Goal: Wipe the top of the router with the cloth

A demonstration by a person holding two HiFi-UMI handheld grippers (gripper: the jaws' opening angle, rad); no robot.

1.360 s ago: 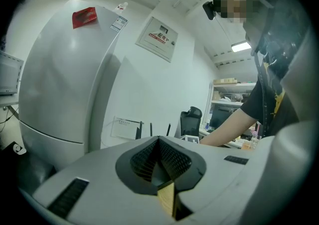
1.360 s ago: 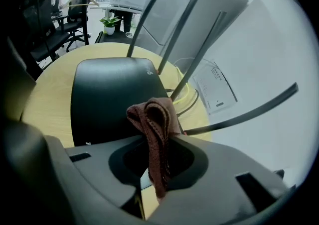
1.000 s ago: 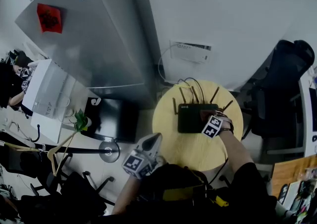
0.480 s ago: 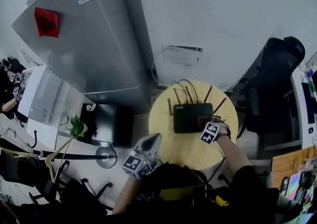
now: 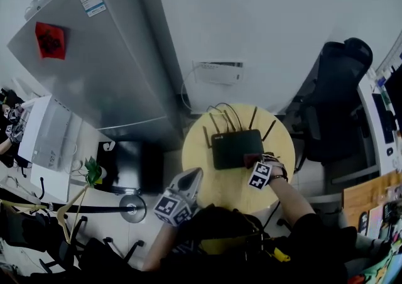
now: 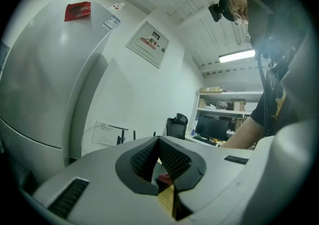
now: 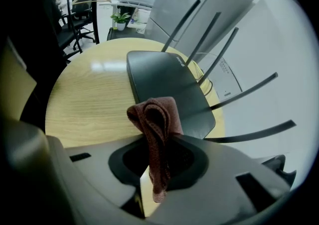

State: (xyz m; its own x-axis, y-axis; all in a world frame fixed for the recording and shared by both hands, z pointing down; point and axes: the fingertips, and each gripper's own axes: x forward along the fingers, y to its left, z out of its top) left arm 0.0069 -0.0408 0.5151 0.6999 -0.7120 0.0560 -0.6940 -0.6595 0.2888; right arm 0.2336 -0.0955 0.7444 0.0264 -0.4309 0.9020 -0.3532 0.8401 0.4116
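The right hand-held gripper (image 7: 158, 157), its jaws clamped on a folded reddish-brown cloth (image 7: 155, 119), held the cloth over the near right corner of the black router (image 7: 164, 84). The router lay with its antennae raised towards the far side of the round wooden worktop (image 7: 84, 99). The left hand-held gripper (image 6: 159, 144), jaws closed with nothing between them, was at the worktop's near left edge, well apart from the router.
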